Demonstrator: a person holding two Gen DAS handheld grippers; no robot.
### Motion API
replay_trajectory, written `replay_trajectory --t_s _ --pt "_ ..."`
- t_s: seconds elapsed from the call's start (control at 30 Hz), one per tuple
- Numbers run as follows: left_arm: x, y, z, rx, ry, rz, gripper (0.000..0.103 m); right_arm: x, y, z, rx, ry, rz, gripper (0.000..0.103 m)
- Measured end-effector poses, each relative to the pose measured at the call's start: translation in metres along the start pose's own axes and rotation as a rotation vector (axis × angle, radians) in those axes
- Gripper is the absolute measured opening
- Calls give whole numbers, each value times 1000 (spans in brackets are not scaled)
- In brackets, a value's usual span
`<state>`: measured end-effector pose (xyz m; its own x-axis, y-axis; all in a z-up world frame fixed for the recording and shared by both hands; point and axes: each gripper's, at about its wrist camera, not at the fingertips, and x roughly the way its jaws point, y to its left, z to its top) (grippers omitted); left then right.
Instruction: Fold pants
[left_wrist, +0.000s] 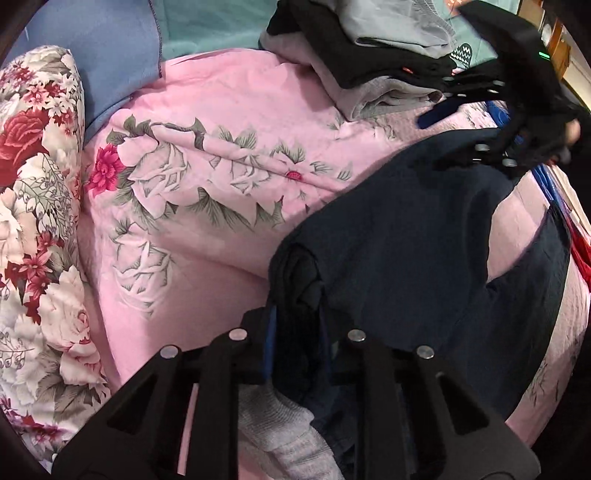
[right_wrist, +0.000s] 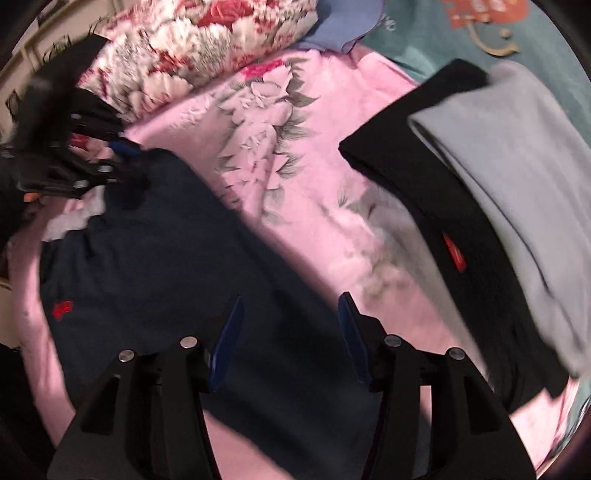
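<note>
Dark navy pants (left_wrist: 406, 236) lie on a pink floral bedspread (left_wrist: 207, 110); they also show in the right wrist view (right_wrist: 155, 258), with a small red logo (right_wrist: 61, 308). My left gripper (left_wrist: 295, 325) is shut on a bunched fold of the pants. In the right wrist view it appears at the left (right_wrist: 122, 158), gripping the cloth's far end. My right gripper (right_wrist: 291, 332) is open and empty, hovering over the pants' near edge. In the left wrist view it shows at the upper right (left_wrist: 454, 110), above the pants.
A stack of folded clothes, black (right_wrist: 424, 192) and light grey (right_wrist: 517, 166), sits at the right of the bed. A red-and-white floral pillow (left_wrist: 33, 221) lies at the left. Blue (left_wrist: 110, 44) and teal (left_wrist: 214, 26) cloths lie beyond. Grey fabric (left_wrist: 284, 424) lies under my left gripper.
</note>
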<state>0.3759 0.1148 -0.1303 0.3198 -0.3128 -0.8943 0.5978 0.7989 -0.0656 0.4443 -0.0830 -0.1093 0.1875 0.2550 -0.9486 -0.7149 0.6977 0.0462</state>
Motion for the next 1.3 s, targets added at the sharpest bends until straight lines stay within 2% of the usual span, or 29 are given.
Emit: replay_trajectory --t_s 0.1,0.2,0.23,0.27,0.3,0.33,0.47,0.57,0.7,0.77,0.9,1.03,1.1,1.17,1.3 --pt "1 -4 -2 -4 -9 -5 19 20 -2 11 -44 49 39 54" --pt "-5 3 -7 -9 -14 -11 19 37 -3 15 -70 97 34 53" --pt "-8 4 -9 -12 -11 -6 19 44 -4 14 -58 109 60 35" --pt "-5 5 -9 -19 -4 7 20 48 -3 13 -52 117 99 4" --pt "-4 6 -8 -28 2 22 20 48 0 12 -57 113 116 5" --pt "0 8 -6 -42 9 37 20 43 6 12 -86 74 79 5" --pt "15 27 5 -111 22 75 21 36 1 21 -29 3 18 5" --pt "31 37 5 -154 47 64 22 48 1 23 -13 21 -8 5" --pt "3 32 2 -150 -3 55 22 32 2 22 23 -1 0 5" --pt "-20 28 -4 -147 -39 45 22 0 5 18 50 -39 32 5" --pt "-72 9 -36 -151 -121 -1 23 -52 34 -2 105 -98 101 6" --pt "-98 -26 -85 -124 -138 -24 23 -82 99 -44 122 -104 128 6" --pt "-102 -44 -118 -124 -128 -31 23 -86 135 -73 146 -87 158 6" --pt "-96 -53 -143 -137 -110 -45 23 -72 171 -88 163 -72 166 6" --pt "-85 -60 -186 -174 -82 -57 23 -50 225 -122 163 -38 134 6"
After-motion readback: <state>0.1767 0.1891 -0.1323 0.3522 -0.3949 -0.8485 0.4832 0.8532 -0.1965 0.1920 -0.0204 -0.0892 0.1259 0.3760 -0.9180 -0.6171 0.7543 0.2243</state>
